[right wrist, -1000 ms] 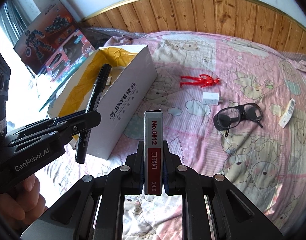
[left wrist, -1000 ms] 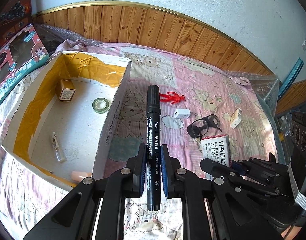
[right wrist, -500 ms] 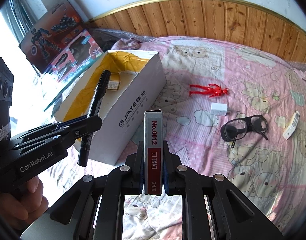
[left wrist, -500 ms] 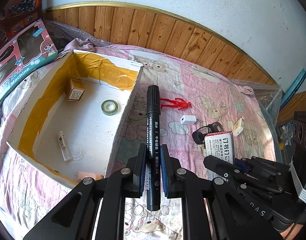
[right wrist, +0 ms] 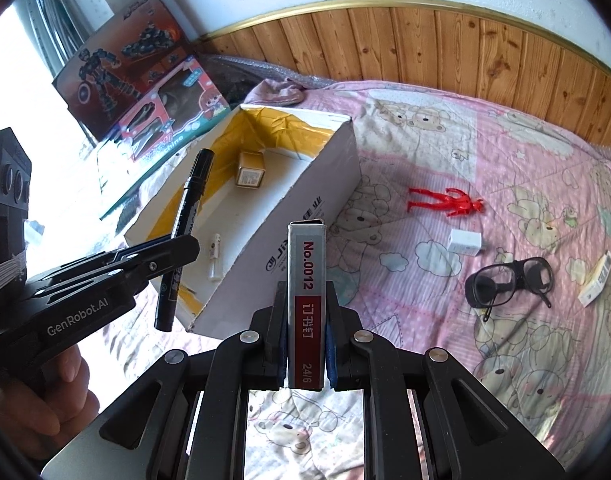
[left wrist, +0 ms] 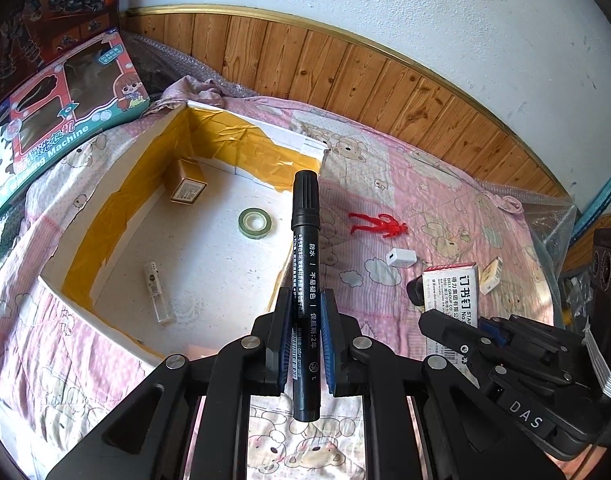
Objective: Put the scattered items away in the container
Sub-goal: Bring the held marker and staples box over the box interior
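Box [left wrist: 301, 148]: open white cardboard carton lined along its inner walls with yellow tape, printed lettering on one outer long side, resting on a pink bear-print quilt [right wrist: 485, 152] beside a wood-panelled wall. Contents on its floor: small tan carton [left wrist: 187, 184] in the far corner; green tape roll [left wrist: 256, 222] lying flat; clear vial [left wrist: 158, 295] lying on its side.

Marker [left wrist: 305, 280]: black, capped, white print along the barrel. Held crosswise to the left gripper [left wrist: 305, 320], whose fingers [left wrist: 283, 320] are closed against the barrel at mid-length; cap end points forward above the box's near wall.

Staple box [right wrist: 308, 304]: grey and red, marked "No.0012". Clamped narrow-side up between the closed fingers [right wrist: 332, 320] of the right gripper [right wrist: 308, 332], held above the quilt just outside the box.

Loose on the quilt, well apart from the box: red figure [right wrist: 447, 202]; white plug [right wrist: 464, 242]; black goggles [right wrist: 509, 282]; small white packet [right wrist: 597, 284].

A hand [right wrist: 37, 396] grips the left gripper's handle.
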Demonstrator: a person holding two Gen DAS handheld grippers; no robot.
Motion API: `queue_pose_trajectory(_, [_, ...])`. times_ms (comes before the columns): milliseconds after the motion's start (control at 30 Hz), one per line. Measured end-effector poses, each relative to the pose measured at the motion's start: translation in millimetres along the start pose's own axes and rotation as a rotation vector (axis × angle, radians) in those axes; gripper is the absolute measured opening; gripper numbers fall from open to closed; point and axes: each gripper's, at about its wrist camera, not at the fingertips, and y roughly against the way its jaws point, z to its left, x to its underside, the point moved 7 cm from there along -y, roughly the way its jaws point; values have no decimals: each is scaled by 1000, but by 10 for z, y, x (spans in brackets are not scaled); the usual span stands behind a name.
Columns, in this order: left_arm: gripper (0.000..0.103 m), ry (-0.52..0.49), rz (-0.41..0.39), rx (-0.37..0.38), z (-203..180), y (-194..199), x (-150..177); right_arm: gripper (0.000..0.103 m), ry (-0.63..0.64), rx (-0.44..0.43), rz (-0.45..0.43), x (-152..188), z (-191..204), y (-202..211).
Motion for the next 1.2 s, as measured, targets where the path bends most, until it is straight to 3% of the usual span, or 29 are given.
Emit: queue_pose_trajectory(1200, [14, 147, 14, -64, 644, -168, -250, 15, 75, -104, 31, -558, 379, -403])
